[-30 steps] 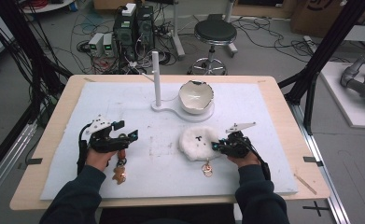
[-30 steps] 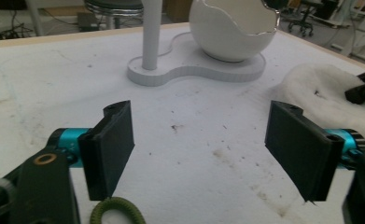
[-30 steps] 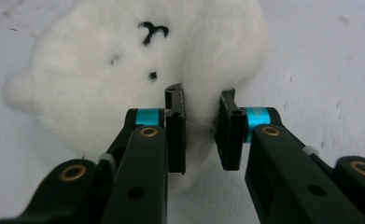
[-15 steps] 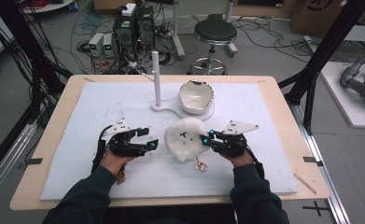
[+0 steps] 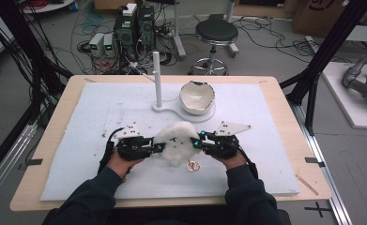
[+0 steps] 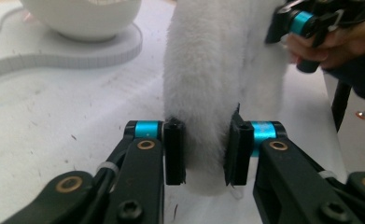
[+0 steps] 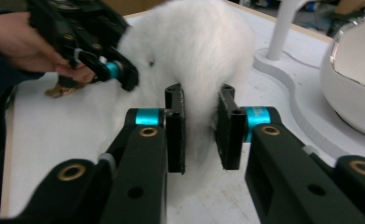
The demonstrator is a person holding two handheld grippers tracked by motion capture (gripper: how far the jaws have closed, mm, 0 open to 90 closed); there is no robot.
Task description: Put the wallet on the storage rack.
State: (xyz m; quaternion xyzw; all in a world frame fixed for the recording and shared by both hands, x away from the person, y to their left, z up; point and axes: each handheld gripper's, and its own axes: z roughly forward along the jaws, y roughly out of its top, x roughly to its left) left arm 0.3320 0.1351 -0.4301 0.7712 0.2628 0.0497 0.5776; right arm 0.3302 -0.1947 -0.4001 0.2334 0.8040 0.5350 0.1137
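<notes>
A fluffy white fur pouch sat on the pale felt mat near the table's six o'clock edge, between both grippers. The left gripper came at it from nine o'clock; its jaws had just closed, and its pads pinched a fold of fur. The right gripper reached in from three o'clock; its jaws had just eased apart, though fur was still squeezed between them. A white ceramic bowl on a white stand with an upright post stood at twelve o'clock of the pouch. Small gold rings lay at its five o'clock.
</notes>
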